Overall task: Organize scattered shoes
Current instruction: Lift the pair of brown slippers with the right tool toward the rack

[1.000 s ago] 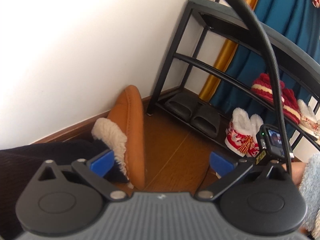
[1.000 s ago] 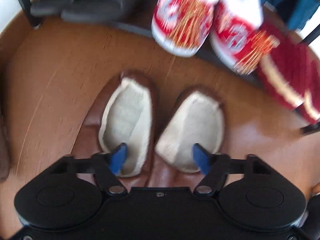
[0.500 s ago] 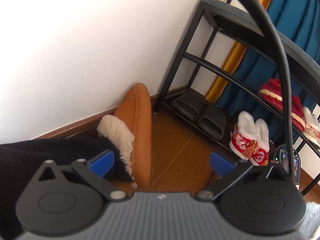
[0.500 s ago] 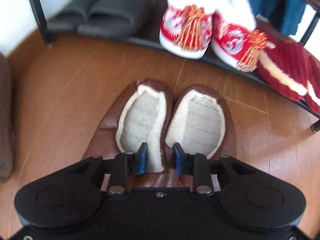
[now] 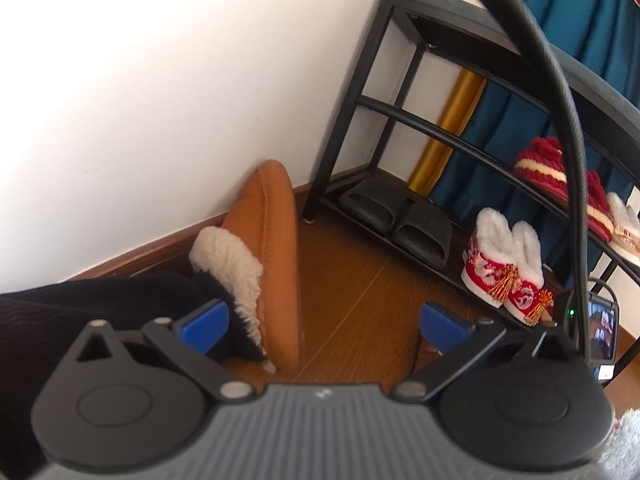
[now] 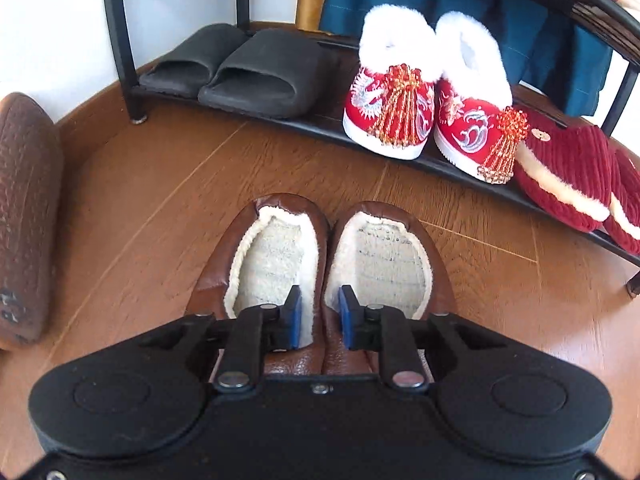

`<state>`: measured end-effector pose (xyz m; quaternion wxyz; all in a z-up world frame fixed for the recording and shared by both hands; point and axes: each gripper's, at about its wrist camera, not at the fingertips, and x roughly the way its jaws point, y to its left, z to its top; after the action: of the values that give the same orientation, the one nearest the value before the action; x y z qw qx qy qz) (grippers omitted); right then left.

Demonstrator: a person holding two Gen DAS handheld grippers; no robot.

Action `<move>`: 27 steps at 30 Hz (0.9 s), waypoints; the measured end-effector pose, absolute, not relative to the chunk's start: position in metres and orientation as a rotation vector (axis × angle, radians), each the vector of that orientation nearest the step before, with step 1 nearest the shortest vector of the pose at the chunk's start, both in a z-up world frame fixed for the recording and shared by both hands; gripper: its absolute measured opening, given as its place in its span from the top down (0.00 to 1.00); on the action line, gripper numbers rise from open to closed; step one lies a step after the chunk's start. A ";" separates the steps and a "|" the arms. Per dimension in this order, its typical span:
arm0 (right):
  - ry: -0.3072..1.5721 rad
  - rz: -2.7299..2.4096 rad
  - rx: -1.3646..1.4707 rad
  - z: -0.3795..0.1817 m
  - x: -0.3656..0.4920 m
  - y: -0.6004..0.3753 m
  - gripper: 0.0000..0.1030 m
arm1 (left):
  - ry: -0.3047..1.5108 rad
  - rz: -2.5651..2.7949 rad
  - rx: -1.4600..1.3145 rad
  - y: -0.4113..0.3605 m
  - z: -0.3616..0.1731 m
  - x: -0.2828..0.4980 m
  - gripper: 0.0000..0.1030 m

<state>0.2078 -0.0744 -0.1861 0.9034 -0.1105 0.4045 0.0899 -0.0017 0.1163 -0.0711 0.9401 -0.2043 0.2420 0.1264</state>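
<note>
the right gripper [image 6: 319, 316] fingers [image 6: 293, 316] had just been closing, pinching both brown slippers' [image 6: 280, 264] inner walls between them; left gripper [image 5: 324, 322] fingers stood wide, empty.

Wood floor [image 6: 160, 184] bearing brown slipper pair [image 6: 320, 248], rack's bottom shelf [image 6: 320, 120] holding black slides [image 6: 240, 68]

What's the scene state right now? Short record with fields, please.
right gripper: jaws have just been closing, now pinch the touching inner walls of the brown slippers
brown slippers: side by side on the wood floor, in front of the shoe rack
left gripper: open, nothing between its fingers
rack bottom shelf: black slides, red tasselled shoes, red corduroy slippers
off the rack: tan slipper on a person's foot by the wall
</note>
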 end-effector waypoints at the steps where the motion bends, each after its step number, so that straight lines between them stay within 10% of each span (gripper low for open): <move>1: 0.842 0.191 -0.210 -0.188 0.212 -0.078 0.71 | 0.495 0.258 -0.418 0.117 -0.071 -0.002 0.00; 3: 0.832 0.173 -0.174 -0.192 0.215 -0.084 0.40 | 0.495 0.260 -0.423 0.119 -0.071 -0.001 0.00; 16: 0.789 0.134 -0.129 -0.220 0.245 -0.084 0.20 | 0.536 0.276 -0.464 0.128 -0.080 0.008 0.00; 20: 0.755 0.177 -0.177 -0.216 0.241 -0.077 0.71 | 0.547 0.280 -0.474 0.131 -0.083 0.011 0.00; 27: 0.711 0.171 -0.118 -0.206 0.235 -0.082 0.80 | 0.539 0.289 -0.463 0.131 -0.083 0.010 0.00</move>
<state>0.2355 -0.0823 -0.2058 0.9321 -0.0578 0.3476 0.0837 0.0097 0.1313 -0.0829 0.9274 -0.2256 0.2631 0.1409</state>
